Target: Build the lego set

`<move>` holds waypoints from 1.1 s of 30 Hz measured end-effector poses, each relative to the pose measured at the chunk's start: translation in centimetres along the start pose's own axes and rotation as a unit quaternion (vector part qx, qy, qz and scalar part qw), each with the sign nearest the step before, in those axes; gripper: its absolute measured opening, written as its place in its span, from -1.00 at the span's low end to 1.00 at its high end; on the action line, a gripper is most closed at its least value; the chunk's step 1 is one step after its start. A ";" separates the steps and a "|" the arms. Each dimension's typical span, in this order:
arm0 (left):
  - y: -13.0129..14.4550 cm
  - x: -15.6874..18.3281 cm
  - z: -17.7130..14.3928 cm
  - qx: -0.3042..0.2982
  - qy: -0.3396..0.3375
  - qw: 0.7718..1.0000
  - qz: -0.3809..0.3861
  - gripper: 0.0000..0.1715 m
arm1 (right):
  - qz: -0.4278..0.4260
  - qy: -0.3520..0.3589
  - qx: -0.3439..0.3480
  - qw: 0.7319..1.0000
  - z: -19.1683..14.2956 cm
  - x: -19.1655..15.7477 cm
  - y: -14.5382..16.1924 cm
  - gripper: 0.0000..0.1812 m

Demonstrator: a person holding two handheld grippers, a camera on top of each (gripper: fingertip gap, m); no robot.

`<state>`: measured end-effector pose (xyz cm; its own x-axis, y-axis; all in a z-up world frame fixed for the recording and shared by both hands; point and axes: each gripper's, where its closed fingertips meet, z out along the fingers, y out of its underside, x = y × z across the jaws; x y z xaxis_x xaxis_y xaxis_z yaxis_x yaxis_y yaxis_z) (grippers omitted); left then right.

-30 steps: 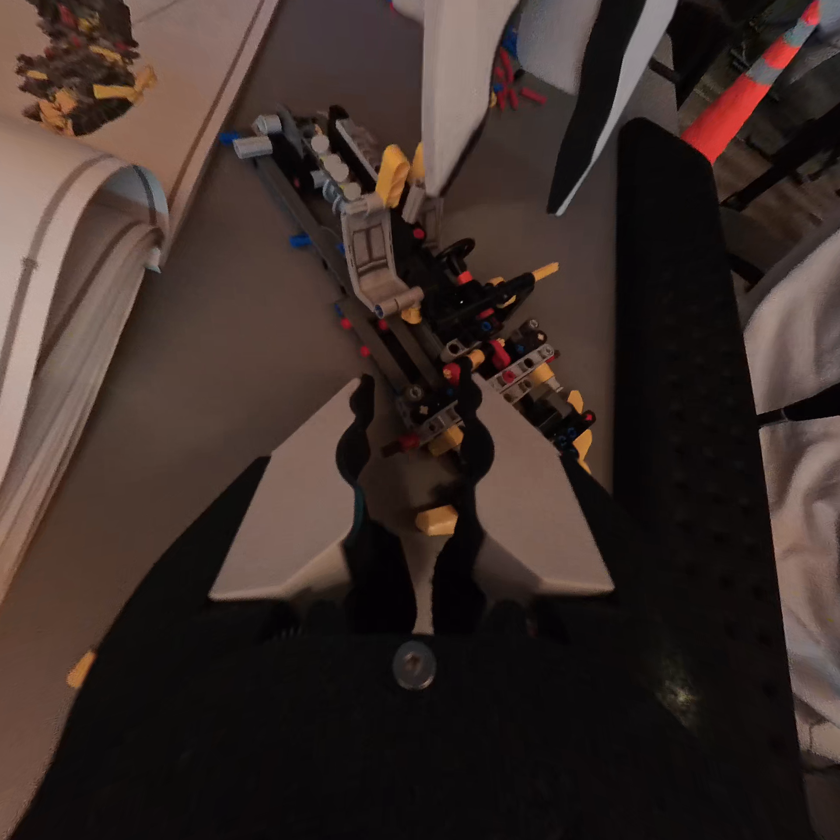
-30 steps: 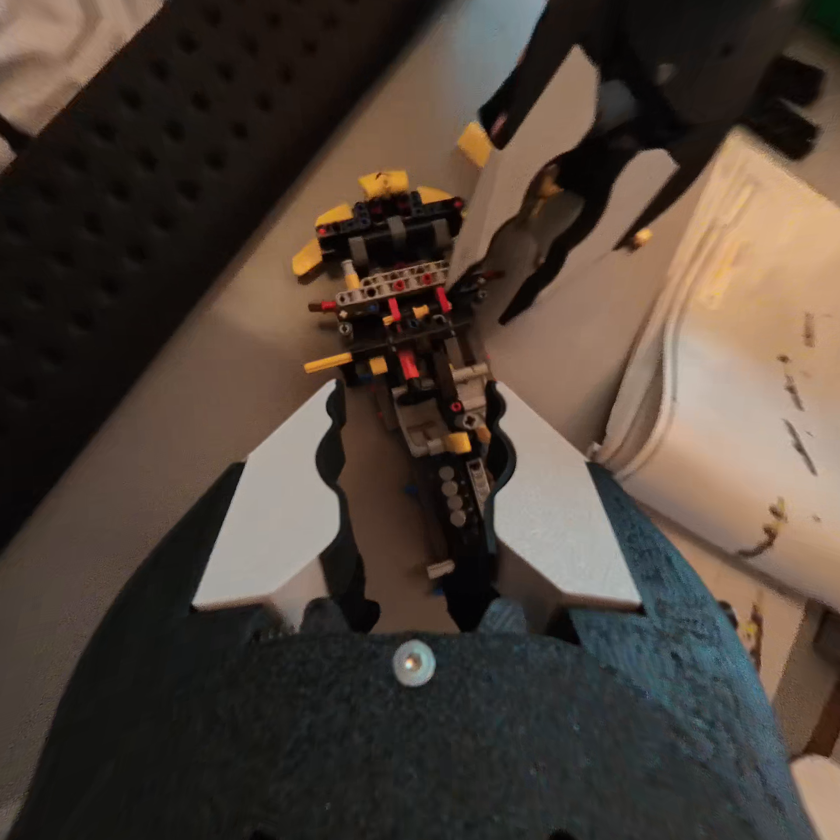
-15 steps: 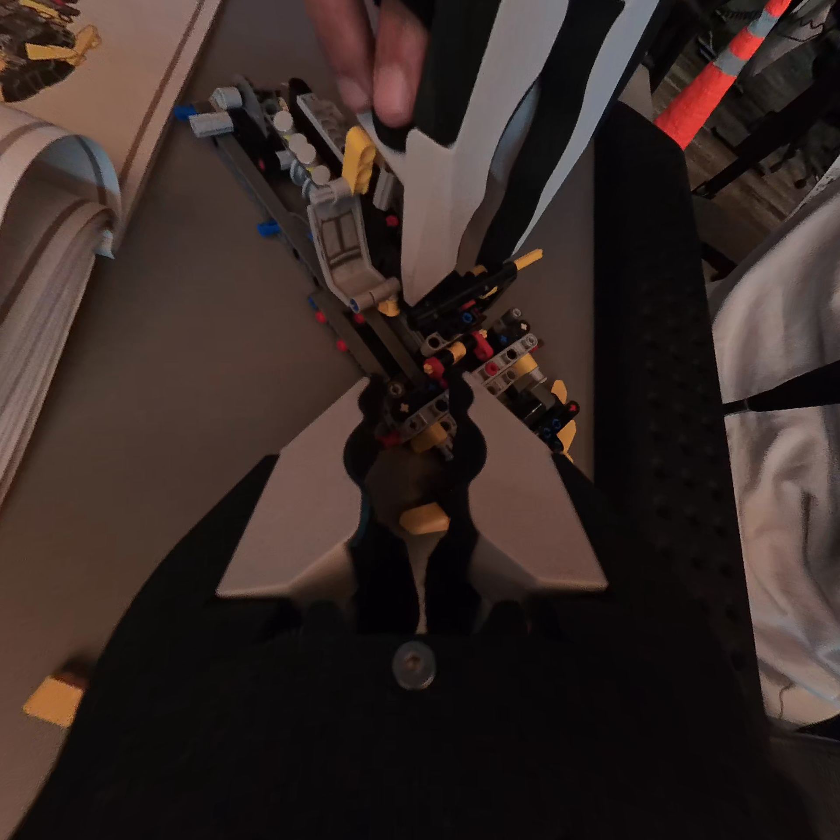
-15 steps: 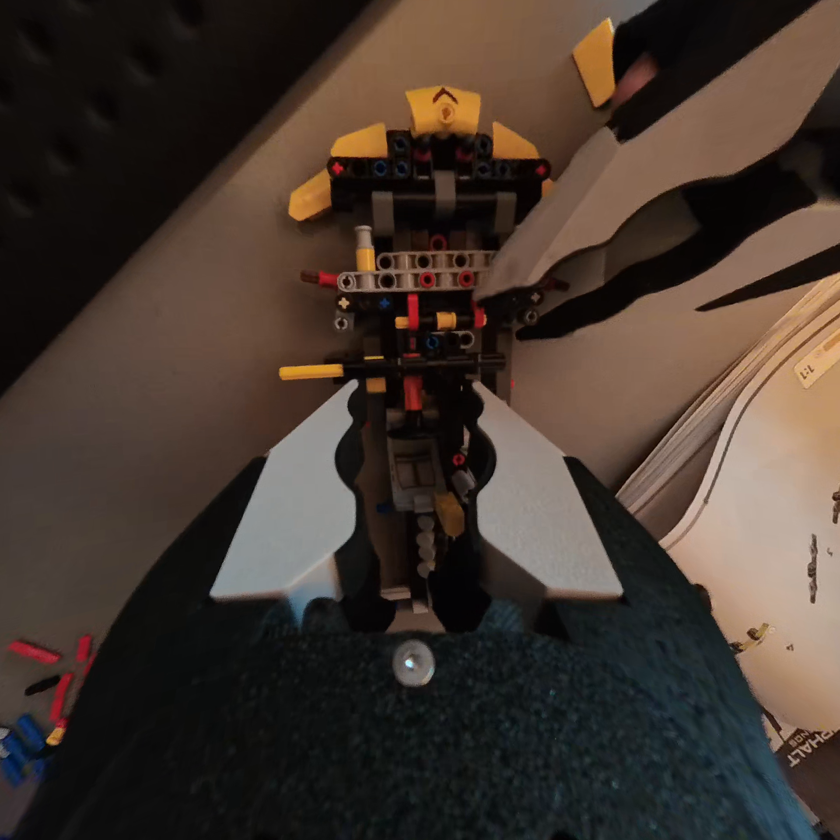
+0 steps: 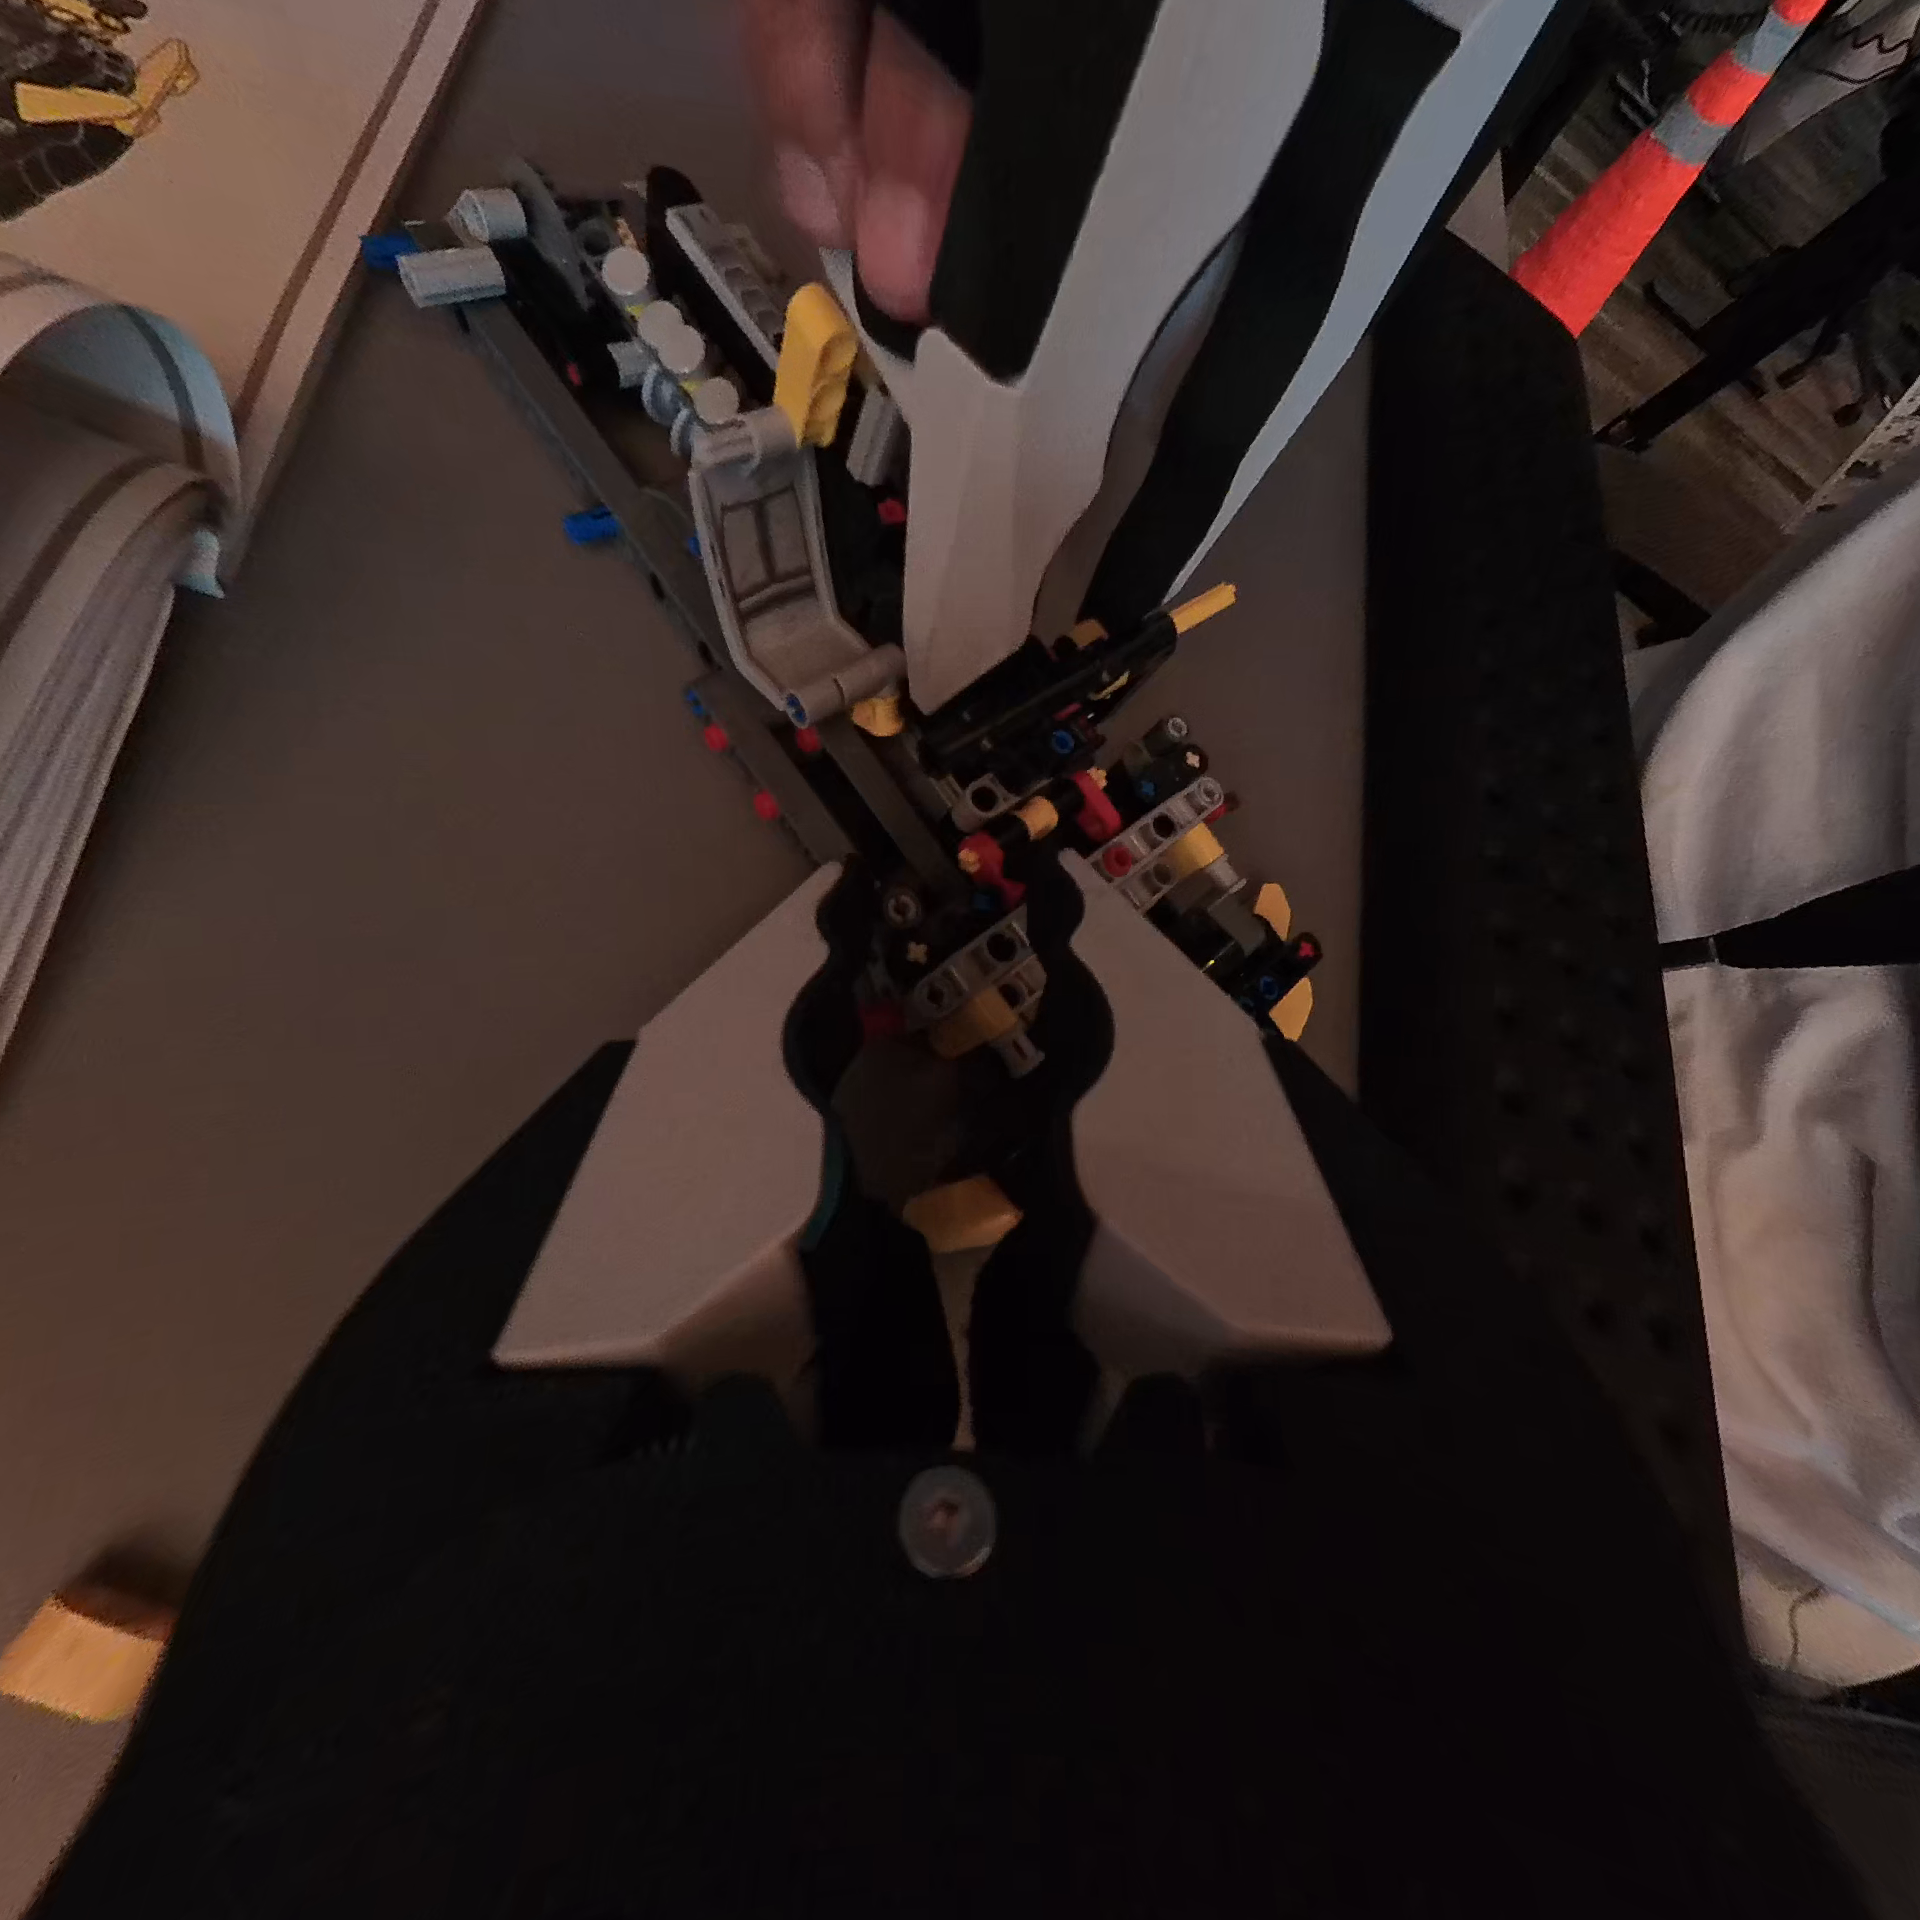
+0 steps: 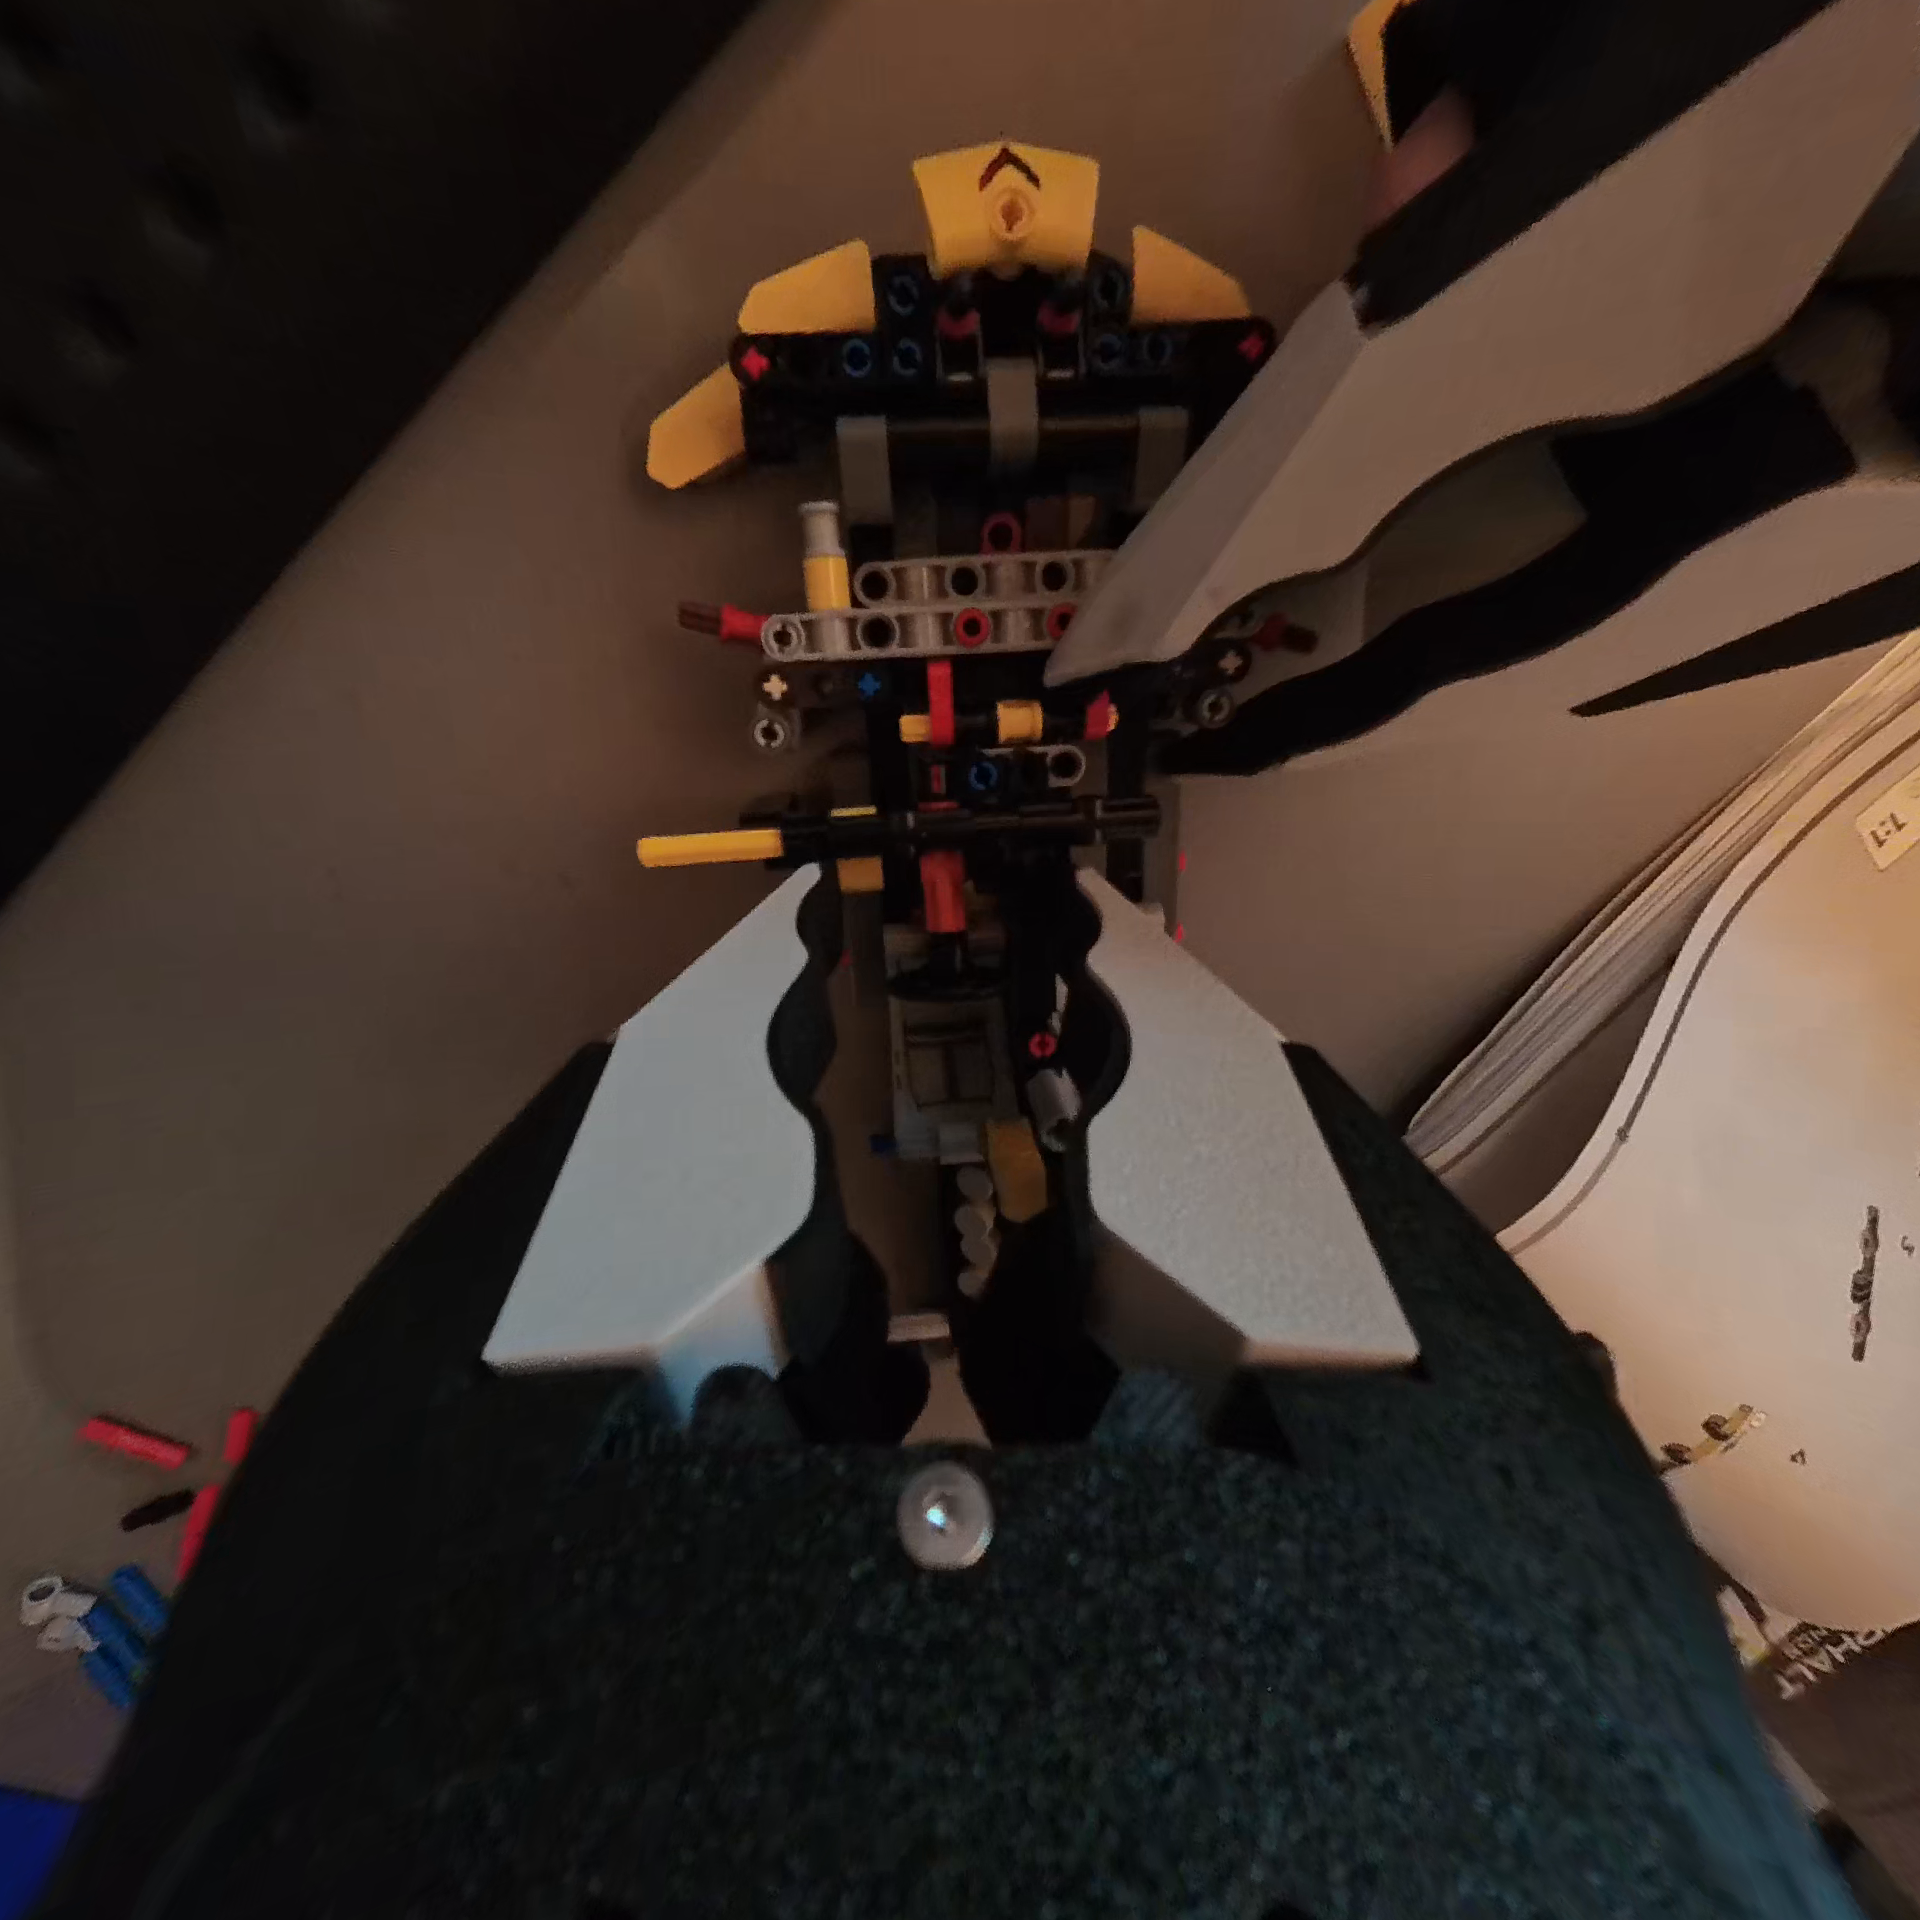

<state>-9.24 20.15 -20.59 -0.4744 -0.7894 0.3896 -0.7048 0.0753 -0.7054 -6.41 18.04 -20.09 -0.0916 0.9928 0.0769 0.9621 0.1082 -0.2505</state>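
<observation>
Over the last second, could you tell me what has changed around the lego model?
The left gripper moved forward until its jaws closed around the lego model's side, gripping it. The right gripper swung in over the model's long body, its jaws now straddling the middle; whether they pinch it is unclear. The model, the instruction book and the loose pins stayed put.

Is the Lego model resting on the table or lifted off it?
Cannot tell for sure. The Lego model lies flat against the table, with both tongs, left and right, closed around its ends.
</observation>
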 end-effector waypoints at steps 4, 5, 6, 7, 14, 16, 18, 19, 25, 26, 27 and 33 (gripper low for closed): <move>0.0 0.0 0.1 0.000 -0.002 1.000 0.002 -0.69 | -0.011 -0.002 -0.013 1.000 0.0 0.0 0.1 -0.56; 0.0 0.0 0.1 0.000 -0.002 1.000 0.002 -0.69 | -0.011 -0.002 -0.015 1.000 0.0 0.0 0.1 -0.56; 0.0 0.0 0.1 0.000 -0.002 1.000 0.002 -0.69 | -0.014 -0.001 -0.017 1.000 0.0 0.0 0.1 -0.56; 0.0 0.0 0.1 0.000 -0.003 1.000 0.002 -0.70 | -0.013 0.000 -0.017 1.000 0.0 -0.1 0.1 -0.56; 0.0 0.2 0.3 -0.003 0.004 1.000 0.000 -0.70 | -0.017 -0.039 -0.024 0.999 -0.3 -0.3 0.1 -0.52; 0.0 0.2 0.3 -0.003 0.005 1.000 -0.002 -0.71 | -0.019 -0.041 -0.024 0.999 -0.3 0.0 0.1 -0.39; 0.0 0.2 0.3 -0.003 0.006 1.000 -0.004 -0.71 | -0.024 -0.045 -0.031 0.998 -0.1 0.0 0.3 -0.38; 0.0 0.2 0.3 -0.003 0.006 1.000 -0.004 -0.71 | -0.027 -0.050 -0.036 0.998 0.0 -0.1 0.4 -0.39; 0.0 0.1 0.3 -0.004 0.006 1.000 -0.005 -0.71 | -0.037 -0.065 -0.053 0.996 0.8 -0.5 0.4 -0.52; 0.0 0.1 0.3 -0.004 0.006 1.000 -0.006 -0.71 | -0.037 -0.068 -0.053 0.996 0.8 -0.6 0.3 -0.54; 0.0 0.1 0.3 -0.005 0.006 1.000 -0.006 -0.72 | -0.035 -0.069 -0.055 0.995 0.8 -0.6 0.3 -0.54; 0.0 0.1 0.3 -0.004 0.002 1.000 -0.004 -0.72 | -0.045 -0.063 -0.043 0.996 0.8 -0.6 0.4 -0.56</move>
<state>-9.10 19.86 -20.75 -0.4714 -0.7872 0.3976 -0.7127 0.0745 -0.6975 -6.17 17.52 -21.03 -0.2041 0.9786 -0.0278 0.9667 0.1970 -0.1633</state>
